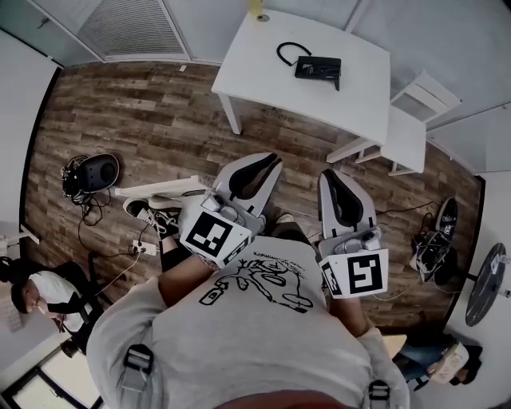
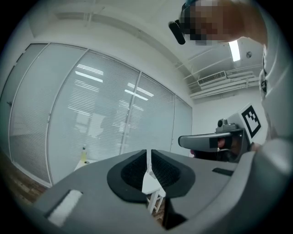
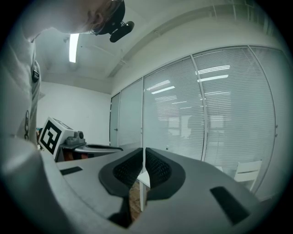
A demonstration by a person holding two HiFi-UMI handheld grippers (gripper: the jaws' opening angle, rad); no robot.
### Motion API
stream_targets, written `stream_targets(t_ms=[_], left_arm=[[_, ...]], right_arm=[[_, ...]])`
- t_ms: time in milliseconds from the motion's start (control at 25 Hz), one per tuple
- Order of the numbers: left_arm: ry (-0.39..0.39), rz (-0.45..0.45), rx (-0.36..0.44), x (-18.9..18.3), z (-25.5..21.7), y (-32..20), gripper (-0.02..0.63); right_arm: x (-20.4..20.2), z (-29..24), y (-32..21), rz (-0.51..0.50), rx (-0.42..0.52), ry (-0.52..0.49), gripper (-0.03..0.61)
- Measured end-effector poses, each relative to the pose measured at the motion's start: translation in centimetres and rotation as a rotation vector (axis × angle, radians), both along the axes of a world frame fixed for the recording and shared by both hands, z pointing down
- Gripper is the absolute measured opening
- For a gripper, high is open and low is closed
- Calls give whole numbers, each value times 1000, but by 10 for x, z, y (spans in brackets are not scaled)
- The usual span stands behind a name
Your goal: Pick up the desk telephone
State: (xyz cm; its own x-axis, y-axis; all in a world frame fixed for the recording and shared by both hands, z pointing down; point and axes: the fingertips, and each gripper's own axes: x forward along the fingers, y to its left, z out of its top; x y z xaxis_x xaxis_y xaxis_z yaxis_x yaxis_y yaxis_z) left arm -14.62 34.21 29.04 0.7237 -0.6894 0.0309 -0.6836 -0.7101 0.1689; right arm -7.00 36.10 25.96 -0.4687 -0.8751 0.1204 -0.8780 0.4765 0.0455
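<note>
On the white desk [image 1: 263, 80], toward its right half as the head view shows it, sits the black desk telephone [image 1: 318, 68]. Its dark cord [image 1: 289, 53] loops on the desktop just left of it. A yellow bottle [image 1: 255, 6] stands at the desk's far edge, and a white chair [image 1: 403, 132] stands just beside the desk's right end.

Both grippers are well short of the desk, held close to the person's chest over the wooden floor [image 1: 144, 112] and pointing toward the desk. Neither one touches the telephone.

The left gripper [image 1: 269, 158] is nearer the desk's left legs. In the left gripper view [image 2: 149, 154] its fingers [image 2: 132, 172] are pressed together with only a thin slit between them, and they hold nothing. The bottle [image 2: 84, 155] shows far off to the left in that view.

The right gripper [image 1: 332, 174] lies below the desk's right end. In the right gripper view [image 3: 143, 154] its fingers [image 3: 158, 171] are likewise closed on nothing.

Left of the desk, a black helmet-like object [image 1: 96, 172] lies on the floor among cables. Well right of the desk, past the chair, lie dark shoes [image 1: 431, 240].
</note>
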Motion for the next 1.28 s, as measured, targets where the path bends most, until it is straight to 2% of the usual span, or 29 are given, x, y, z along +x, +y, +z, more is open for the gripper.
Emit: stream_targets(t_ms=[280,520,1280], left_arm=[[-5,4,-17,6,7,-27,29],[-16,11,-24,37,9,-65,29],[-51,45,-4,218,2,-216,29]], right_arm=[[8,9,-29,5,-16,-5,15],[38,14,-65,8,-19,-25,15],[226,16,-214,59,-19,-56,15]])
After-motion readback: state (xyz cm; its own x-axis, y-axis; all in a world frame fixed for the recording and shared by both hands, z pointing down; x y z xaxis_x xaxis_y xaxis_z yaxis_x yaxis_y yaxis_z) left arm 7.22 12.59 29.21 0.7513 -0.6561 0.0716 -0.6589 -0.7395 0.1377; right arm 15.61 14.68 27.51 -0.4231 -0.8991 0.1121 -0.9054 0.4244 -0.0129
